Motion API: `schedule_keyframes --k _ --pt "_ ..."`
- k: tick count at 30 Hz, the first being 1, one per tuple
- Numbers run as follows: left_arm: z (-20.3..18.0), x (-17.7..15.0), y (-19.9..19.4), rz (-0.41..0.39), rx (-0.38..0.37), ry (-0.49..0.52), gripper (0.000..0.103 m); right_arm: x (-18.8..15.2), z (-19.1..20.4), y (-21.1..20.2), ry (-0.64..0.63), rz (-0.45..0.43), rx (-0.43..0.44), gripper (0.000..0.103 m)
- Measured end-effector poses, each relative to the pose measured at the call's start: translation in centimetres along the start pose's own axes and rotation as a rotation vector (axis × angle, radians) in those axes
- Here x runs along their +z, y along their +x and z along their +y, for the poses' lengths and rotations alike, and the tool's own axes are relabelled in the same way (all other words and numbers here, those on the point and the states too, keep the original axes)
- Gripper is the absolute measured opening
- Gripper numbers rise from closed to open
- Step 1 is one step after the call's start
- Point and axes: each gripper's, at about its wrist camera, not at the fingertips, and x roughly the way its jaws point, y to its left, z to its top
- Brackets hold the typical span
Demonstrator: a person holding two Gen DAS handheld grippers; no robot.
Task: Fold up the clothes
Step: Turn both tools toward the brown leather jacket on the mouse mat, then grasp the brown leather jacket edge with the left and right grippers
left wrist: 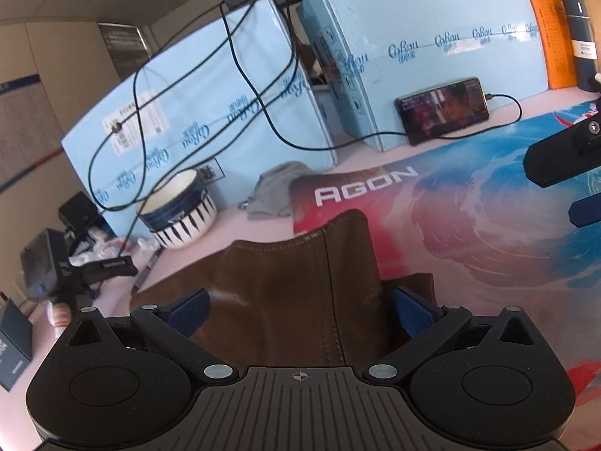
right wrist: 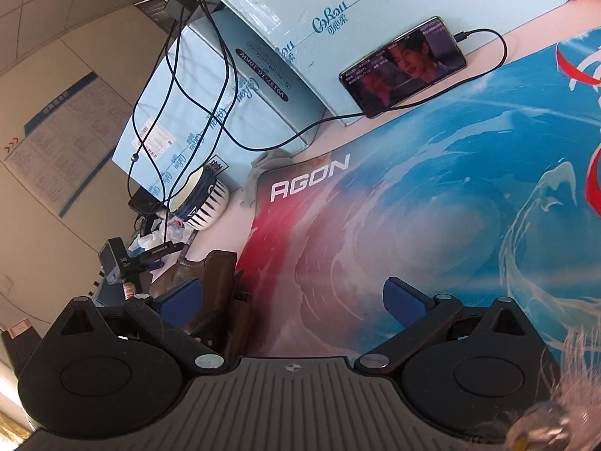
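A brown leather-like garment (left wrist: 296, 293) lies bunched at the near left edge of the AGON desk mat (left wrist: 469, 225). My left gripper (left wrist: 300, 308) is open, its blue pads (left wrist: 189, 310) on either side of a raised fold of the garment. My right gripper (right wrist: 293, 300) is open and empty above the mat (right wrist: 432, 206). The garment (right wrist: 214, 285) shows at its left, beside its left pad. The right gripper's fingers (left wrist: 563, 158) also show at the right edge of the left wrist view.
Light blue boxes (left wrist: 210, 112) stand at the back with black cables (left wrist: 240, 75) hanging over them. A phone (left wrist: 443, 111) leans on one box. A striped bowl (left wrist: 180, 210) and a grey cloth (left wrist: 278, 191) sit left of the mat. Small clutter (left wrist: 56, 263) lies at the far left.
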Motion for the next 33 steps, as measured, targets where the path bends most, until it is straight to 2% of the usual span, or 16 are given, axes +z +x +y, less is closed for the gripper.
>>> schedule_keyframes --k 3,6,8,9,11,12,13,15,18,20,23,25,27,28,29,33 --pt "0.8 -0.6 0.6 0.03 -0.022 -0.06 0.103 0.1 0.5 1.1 0.0 0.02 -0.003 0.103" --pt "2.9 -1.2 1.0 0.051 -0.072 -0.192 0.088 0.1 0.8 2.2 0.01 0.051 0.009 0.103" --pt "4.3 -1.8 1.0 0.045 -0.109 -0.287 0.067 0.0 1.2 3.0 -0.001 0.07 0.012 0.103" --pt "5.0 -2.1 0.9 0.033 -0.125 -0.332 0.048 0.0 1.5 3.4 -0.01 0.079 0.01 0.103" --pt "6.0 -3.0 0.4 -0.003 -0.138 -0.397 0.032 -0.2 2.1 4.4 -0.03 0.101 0.014 0.103" --pt "6.5 -3.4 -0.1 -0.03 -0.129 -0.435 0.022 -0.3 2.5 4.9 -0.04 0.113 0.017 0.103" --pt "6.8 -3.9 -0.7 -0.058 -0.116 -0.473 0.016 -0.4 2.8 5.3 -0.05 0.124 0.02 0.103" --pt "7.6 -5.0 -2.3 -0.139 -0.071 -0.566 0.011 -0.7 3.6 6.3 -0.073 0.15 0.031 0.103" --pt "8.9 -7.2 -4.7 -0.27 0.003 -0.741 0.011 -1.3 5.2 8.0 -0.117 0.193 0.073 0.103" --pt "9.4 -8.5 -5.3 -0.301 0.033 -0.822 0.01 -1.8 6.6 9.5 -0.157 0.21 0.088 0.103" --pt "9.7 -10.0 -5.7 -0.313 0.043 -0.869 0.01 -2.6 8.9 11.1 -0.227 0.215 0.087 0.099" --pt "9.7 -10.6 -6.0 -0.338 0.058 -0.899 0.009 -3.7 10.3 11.1 -0.308 0.159 0.013 0.082" --pt "9.8 -10.6 -6.1 -0.357 0.065 -0.906 0.007 -5.8 11.2 10.6 -0.414 0.064 -0.067 0.042" --pt "9.7 -10.3 -6.2 -0.366 0.065 -0.894 0.006 -6.3 11.3 10.2 -0.445 0.033 -0.059 0.032" --pt "9.6 -9.9 -6.5 -0.38 0.063 -0.875 0.006 -6.7 11.2 9.9 -0.467 0.007 -0.04 0.011" --pt "8.1 -7.3 -7.1 -0.457 0.03 -0.802 0.004 -4.5 10.3 7.8 -0.336 -0.013 0.095 0.006"
